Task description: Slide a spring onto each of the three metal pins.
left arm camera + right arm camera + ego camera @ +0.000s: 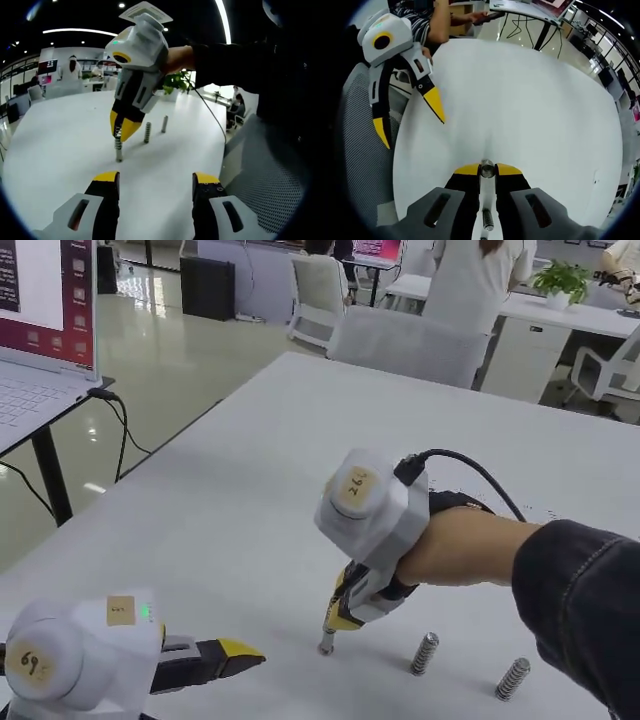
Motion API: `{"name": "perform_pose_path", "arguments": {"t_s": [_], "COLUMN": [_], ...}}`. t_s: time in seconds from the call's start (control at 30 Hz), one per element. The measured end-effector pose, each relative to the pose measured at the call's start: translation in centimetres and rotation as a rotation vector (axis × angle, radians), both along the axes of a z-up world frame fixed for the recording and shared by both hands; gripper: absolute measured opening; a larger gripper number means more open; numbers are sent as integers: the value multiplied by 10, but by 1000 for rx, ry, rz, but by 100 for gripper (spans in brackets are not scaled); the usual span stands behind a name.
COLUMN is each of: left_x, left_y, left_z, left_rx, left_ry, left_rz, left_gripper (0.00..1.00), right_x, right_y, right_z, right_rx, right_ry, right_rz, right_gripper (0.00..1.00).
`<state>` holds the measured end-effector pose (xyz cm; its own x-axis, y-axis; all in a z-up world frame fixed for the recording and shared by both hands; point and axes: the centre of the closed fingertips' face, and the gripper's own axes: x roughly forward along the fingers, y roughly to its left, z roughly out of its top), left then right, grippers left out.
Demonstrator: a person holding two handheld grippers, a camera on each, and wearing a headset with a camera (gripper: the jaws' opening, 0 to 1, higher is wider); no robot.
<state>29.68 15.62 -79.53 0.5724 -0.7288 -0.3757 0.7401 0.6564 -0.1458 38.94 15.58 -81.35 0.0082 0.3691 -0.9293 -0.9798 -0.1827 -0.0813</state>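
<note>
Three pins stand on the white table (250,470). Two of them carry springs, one spring (424,653) in the middle and another spring (513,678) to its right. My right gripper (334,624) points down over the leftmost pin (327,644), shut on a third spring (487,169). In the left gripper view that spring (118,143) sits partway down the pin (119,156) under the right gripper (123,131). My left gripper (156,179) stands open with nothing in it, low at the front left (243,654), apart from the pins.
A laptop (40,330) rests on a side table at the far left. Office chairs (405,340), desks and a person (470,275) stand beyond the table's far edge. A cable (470,468) trails from the right gripper.
</note>
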Motion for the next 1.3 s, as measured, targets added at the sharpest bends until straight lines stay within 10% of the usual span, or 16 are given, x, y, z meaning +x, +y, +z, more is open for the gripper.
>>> {"name": "perform_pose_path", "arguments": {"t_s": [1.3], "left_x": [-1], "left_y": [5], "left_z": [1], "left_rx": [12], "left_ry": [4], "left_rz": [26], "left_gripper": [52], "right_x": [-6], "right_y": [-3], "right_z": [-30], "right_rx": [-40], "right_ry": [29], "right_rz": [-6], "right_gripper": [11]}}
